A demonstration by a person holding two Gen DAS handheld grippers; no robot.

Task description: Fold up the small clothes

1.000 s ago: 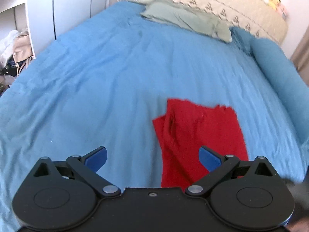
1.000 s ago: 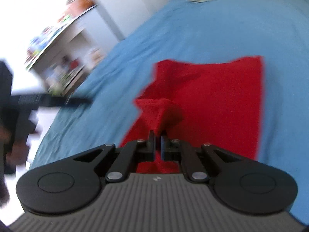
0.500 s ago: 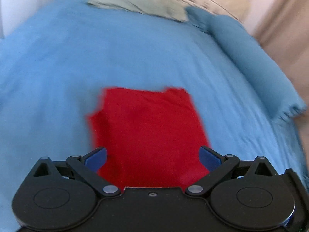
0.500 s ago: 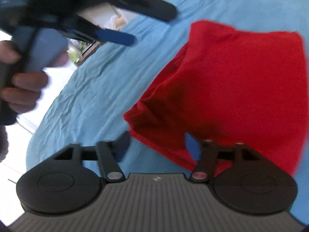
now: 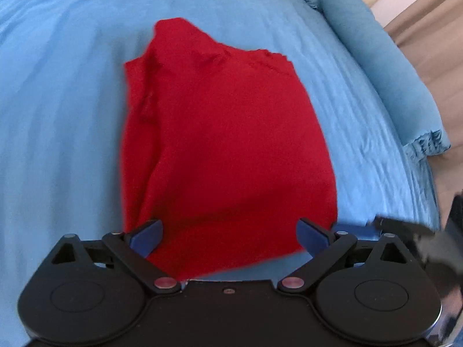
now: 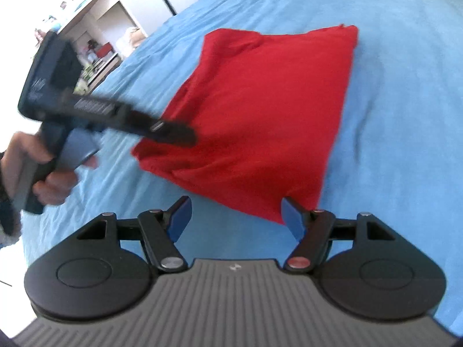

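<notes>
A red folded garment lies flat on the blue bedsheet. My left gripper is open and empty, its blue pads hovering over the garment's near edge. In the right wrist view the garment lies just ahead of my right gripper, which is open and empty, its right pad over the garment's near corner. The left gripper also shows in the right wrist view, held by a hand over the garment's left edge.
A blue bolster pillow lies along the bed's right side, with the floor beyond it. A white desk and shelves with clutter stand past the bed's far left edge.
My right gripper has let go of the red garment and opened. The garment now lies folded flat. My left gripper has moved closer over it, staying open.
</notes>
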